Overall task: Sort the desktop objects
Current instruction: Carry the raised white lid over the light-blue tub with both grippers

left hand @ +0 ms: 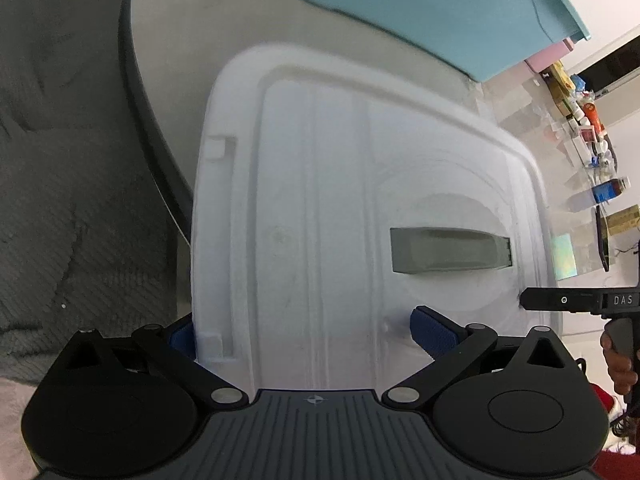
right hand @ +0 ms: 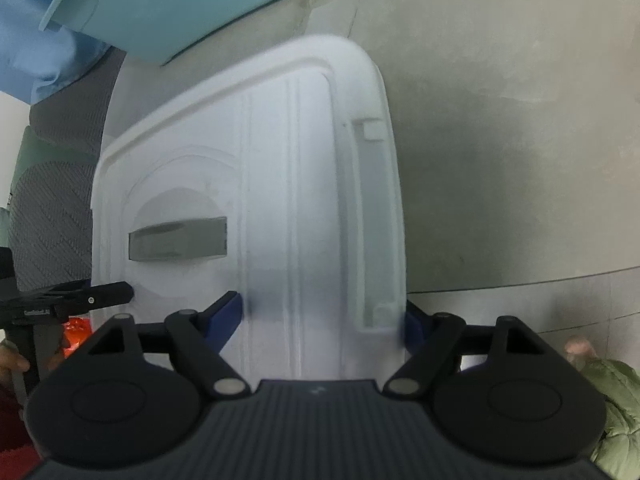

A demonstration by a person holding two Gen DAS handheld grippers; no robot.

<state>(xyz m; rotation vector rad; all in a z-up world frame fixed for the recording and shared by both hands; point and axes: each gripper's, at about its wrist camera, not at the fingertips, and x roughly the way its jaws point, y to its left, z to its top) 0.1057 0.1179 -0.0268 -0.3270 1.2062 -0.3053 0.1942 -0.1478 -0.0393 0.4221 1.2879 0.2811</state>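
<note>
White plastic fills most of both views: a large storage-box lid (left hand: 340, 208) with raised ribs along its length and a grey recessed handle (left hand: 450, 250) set inside a round moulded area. The lid is held up between the two grippers, above a round grey table (left hand: 192, 20) with a dark edge. Whether any part of the lid touches the table, I cannot tell.

Behind the lid, at the top of both views, there is a light blue plastic bin (left hand: 440, 12), tilted. In the left wrist view a grey textured fabric (left hand: 60, 180) lies beside the table, and on the far right a shelf with small bottles and boxes (left hand: 588, 128) is visible, too small to name.

The left gripper (left hand: 312, 332) holds one long edge of the lid: its blue pads (left hand: 434, 334) are spread wide, one on the outer rim near a small latch slot, the other on the lid's face, so the jaws pinch this side strip. The right gripper (right hand: 324, 320) does the same at the opposite long edge, its blue pads (right hand: 228, 314) spread on both sides of the rim and pinching it. Each gripper appears in the other camera as a black finger at the lid's short edge near the handle.
</note>
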